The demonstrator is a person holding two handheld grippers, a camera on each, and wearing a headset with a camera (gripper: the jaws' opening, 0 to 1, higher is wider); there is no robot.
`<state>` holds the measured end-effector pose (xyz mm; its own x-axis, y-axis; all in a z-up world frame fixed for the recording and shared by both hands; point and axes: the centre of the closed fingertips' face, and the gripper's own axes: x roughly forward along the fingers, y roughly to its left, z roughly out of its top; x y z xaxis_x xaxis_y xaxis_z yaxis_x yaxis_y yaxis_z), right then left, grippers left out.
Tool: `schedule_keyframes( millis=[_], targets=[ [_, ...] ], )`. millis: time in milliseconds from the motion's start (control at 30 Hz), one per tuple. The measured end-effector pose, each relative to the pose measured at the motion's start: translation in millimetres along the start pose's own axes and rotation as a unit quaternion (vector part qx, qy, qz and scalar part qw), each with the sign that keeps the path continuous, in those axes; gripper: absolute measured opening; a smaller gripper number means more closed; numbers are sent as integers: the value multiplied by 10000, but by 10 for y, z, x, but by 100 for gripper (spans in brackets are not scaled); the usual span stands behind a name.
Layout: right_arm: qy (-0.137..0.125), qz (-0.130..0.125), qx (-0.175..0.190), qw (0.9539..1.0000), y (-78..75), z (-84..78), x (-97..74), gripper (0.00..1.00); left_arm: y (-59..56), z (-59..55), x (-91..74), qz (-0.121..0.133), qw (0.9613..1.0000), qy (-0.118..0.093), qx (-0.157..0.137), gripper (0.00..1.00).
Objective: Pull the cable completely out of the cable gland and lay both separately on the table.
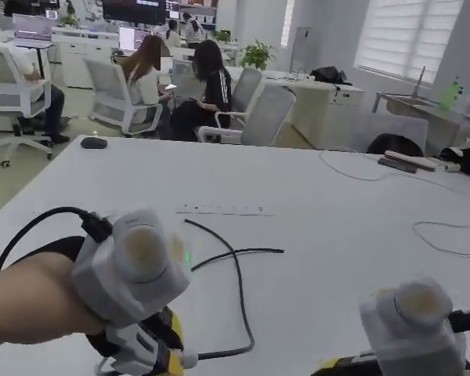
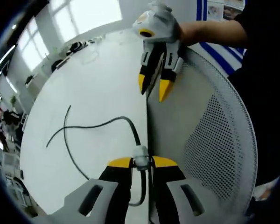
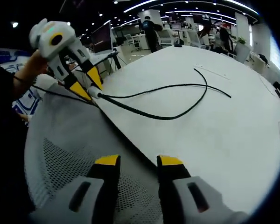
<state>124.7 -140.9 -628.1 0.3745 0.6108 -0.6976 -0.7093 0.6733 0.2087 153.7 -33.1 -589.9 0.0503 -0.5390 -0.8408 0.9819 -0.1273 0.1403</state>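
Head view: slim black cable point(image 1: 240, 290) lies looped at centre frame on the white table point(image 1: 337, 235).
Left gripper view: left gripper point(image 2: 141, 162) clenched on the white cable gland point(image 2: 141, 157) at bottom centre, cable threaded through it.
Right gripper view: right gripper point(image 3: 137, 161) released, empty.

blk cable point(image 1: 240, 291) on wht table point(image 1: 337, 211), chairs point(image 1: 266, 117) behind

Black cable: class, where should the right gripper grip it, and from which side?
Probably the stretch of black cable just beyond the cable gland, which the left gripper clamps, coming from the right with jaws across it. There it exits the gland before curving away, so a pull stays along the gland's axis.
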Motion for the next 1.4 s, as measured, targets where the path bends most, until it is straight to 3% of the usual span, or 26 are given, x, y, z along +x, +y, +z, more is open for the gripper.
schedule_keyframes(
  millis=[33,100,233,400,567,733,800,833,1000,1133,1233,1267,1333,1400],
  targets=[
    [-31,100,-381,9992,68,103,-25,31,-3,23,-34,64,10000,-13,42,16],
    [-25,421,-596,9973,197,244,-35,31,-20,87,-109,176,9997,-88,151,16],
    [-393,903,-793,9920,416,612,18,31,-59,144,-214,324,9989,-125,304,16],
    [-528,1421,-1013,9832,638,899,139,30,-70,158,-268,561,9969,-120,533,16],
    [-412,1595,-1178,9793,701,983,224,30,-70,147,-285,821,9932,-39,827,16],
    [-210,1811,-1434,9727,766,991,306,28,-78,158,-240,1082,9854,17,1318,16],
    [-285,1880,-1534,9697,789,1031,308,25,-76,178,-226,1187,9798,48,1607,16],
    [-284,1899,-1563,9689,798,1037,307,23,-87,179,-217,1199,9801,49,1584,16],
    [-171,1893,-1711,9667,799,1024,350,15,-85,198,-193,1286,9742,88,1850,16],
    [-62,1860,-1894,9641,814,984,378,13,-96,199,-160,1201,9750,105,1864,16],
    [-8,1717,-2163,9611,794,949,388,12,-75,181,-124,1109,9804,6,1630,17],
    [-13,1701,-2156,9615,795,940,390,12,-71,174,-110,1059,9844,-95,1404,17],
    [-7,1640,-2053,9649,756,941,381,12,-24,188,-115,1143,9860,-277,1181,18],
    [-28,1638,-1920,9676,725,940,362,12,-19,197,-119,1127,9863,-365,1147,18]
  ],
)
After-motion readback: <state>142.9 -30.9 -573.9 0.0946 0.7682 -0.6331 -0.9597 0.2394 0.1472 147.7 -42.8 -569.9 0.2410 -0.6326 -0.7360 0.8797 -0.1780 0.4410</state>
